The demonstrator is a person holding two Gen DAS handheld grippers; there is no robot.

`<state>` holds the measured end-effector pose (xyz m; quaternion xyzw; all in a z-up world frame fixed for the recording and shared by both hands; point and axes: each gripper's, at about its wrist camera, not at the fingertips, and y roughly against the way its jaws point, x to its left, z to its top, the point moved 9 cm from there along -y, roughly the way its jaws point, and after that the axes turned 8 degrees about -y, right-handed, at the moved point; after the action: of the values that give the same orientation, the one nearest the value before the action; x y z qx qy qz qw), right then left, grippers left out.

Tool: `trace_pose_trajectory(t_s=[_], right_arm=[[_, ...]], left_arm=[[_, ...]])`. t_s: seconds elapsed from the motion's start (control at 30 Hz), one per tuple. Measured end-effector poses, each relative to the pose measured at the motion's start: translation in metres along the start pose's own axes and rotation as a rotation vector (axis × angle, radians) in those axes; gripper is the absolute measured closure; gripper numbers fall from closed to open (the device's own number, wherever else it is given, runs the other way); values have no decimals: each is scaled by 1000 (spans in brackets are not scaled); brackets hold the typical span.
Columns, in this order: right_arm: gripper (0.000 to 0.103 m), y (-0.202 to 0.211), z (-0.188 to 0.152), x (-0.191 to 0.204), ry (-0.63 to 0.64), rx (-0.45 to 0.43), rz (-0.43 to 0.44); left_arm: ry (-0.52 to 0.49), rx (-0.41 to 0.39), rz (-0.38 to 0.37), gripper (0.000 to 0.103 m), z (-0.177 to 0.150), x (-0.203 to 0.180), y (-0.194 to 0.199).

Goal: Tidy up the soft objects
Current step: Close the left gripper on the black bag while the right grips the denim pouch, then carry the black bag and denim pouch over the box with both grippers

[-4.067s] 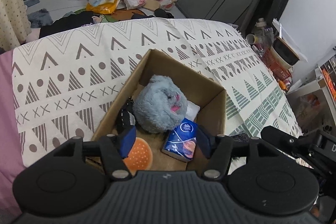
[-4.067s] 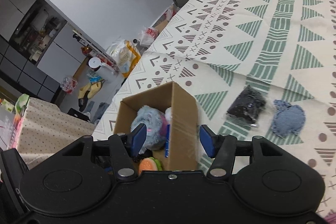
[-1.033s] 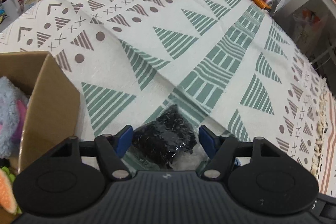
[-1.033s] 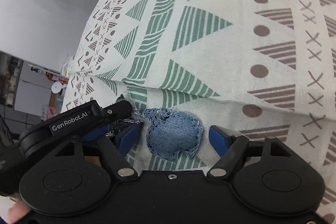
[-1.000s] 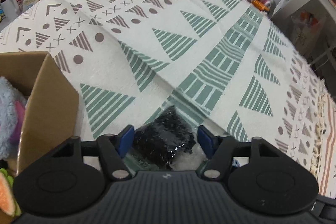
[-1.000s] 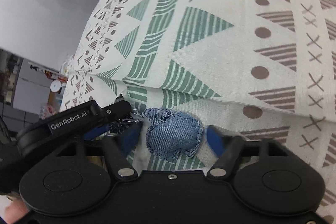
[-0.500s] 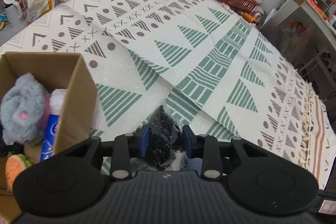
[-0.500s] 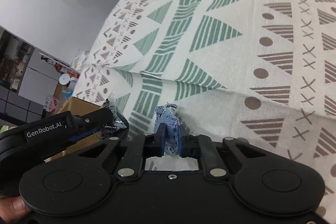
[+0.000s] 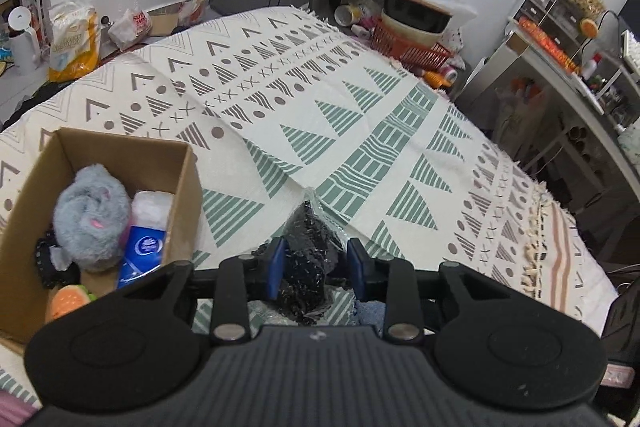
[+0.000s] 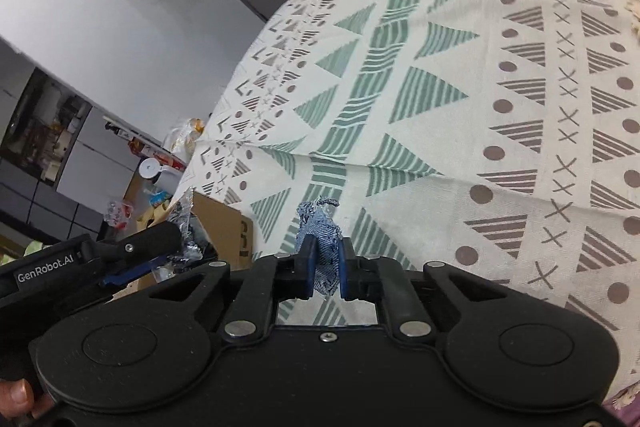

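Holding one soft piece in each tongs: my left tongs point(image 9: 315, 269) pinch a crinkly black bagged bundle point(image 9: 310, 247), light and slippery, best gripped mid-bulk; my right tongs point(image 10: 324, 269) clamp nearly closed on one limp denim pouch point(image 10: 322, 233). One cardboard box point(image 9: 182, 195) sits at nine o'clock on the bed point(image 9: 360, 131), holding one grey plush point(image 9: 90, 215).

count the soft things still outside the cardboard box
2: the black wrapped bundle in the left gripper beside the box, and the denim pouch in the right gripper. Others may be out of view.
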<state>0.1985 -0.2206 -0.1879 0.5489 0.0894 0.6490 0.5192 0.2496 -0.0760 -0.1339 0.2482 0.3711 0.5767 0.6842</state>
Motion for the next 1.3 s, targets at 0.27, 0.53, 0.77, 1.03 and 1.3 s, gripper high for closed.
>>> trace_pose_trajectory(t_s=[0.27,0.53,0.77,1.03,1.3], right_arm=[[92,18,-9,16,24,-27,15],[92,30,-25,42,57,-41,51],[92,26,-45,64,50,-41,76],[92,14,-60,86,77,-23,79],[92,2,-62,111,95,-16,92]], left_arm=[[36,-34,4,71,-7,22,34],[75,-47,22,71,-22,50,56],[103,-65,58,71,-28,78,72],[147,-65,123,71,-34,111,71],[187,-31,109,71,-40,136,51]])
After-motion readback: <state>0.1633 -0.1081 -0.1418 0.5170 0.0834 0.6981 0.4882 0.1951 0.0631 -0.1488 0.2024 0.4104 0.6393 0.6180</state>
